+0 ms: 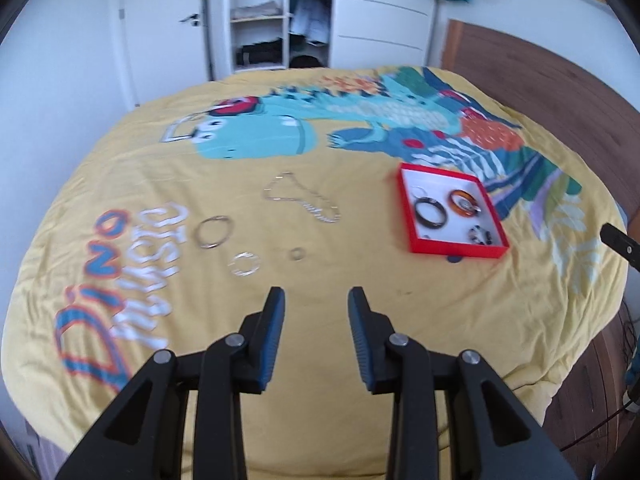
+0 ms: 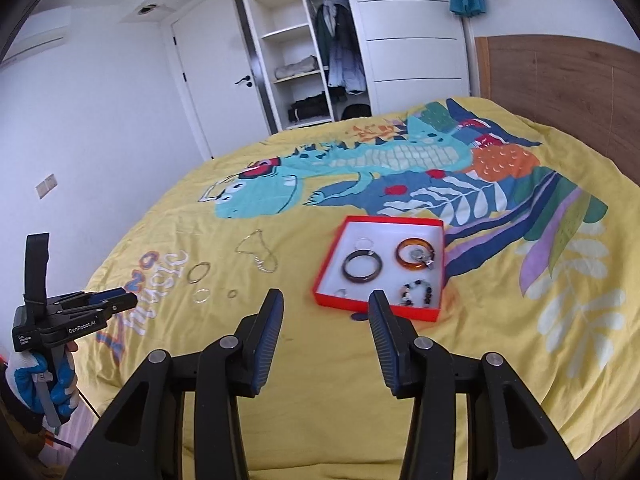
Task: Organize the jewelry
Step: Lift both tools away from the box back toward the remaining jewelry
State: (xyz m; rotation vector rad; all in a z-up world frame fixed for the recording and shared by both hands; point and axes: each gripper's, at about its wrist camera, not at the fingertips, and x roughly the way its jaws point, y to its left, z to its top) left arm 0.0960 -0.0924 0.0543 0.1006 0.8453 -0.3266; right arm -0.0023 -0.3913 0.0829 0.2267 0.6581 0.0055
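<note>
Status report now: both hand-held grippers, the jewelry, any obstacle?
Left hand-held gripper open, empty. Right hand-held gripper open, empty. Chain and three rings loose on bedspread; red box holds bangles. Nothing in the way.

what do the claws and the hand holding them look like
Both claws, left and right, are matte black linkages with silver pivot pins and ribbed blue pads. The right view shows the left claw's body lettered "GenRobot.AI" in white, with a black strap, held in a white and blue glove.
</note>
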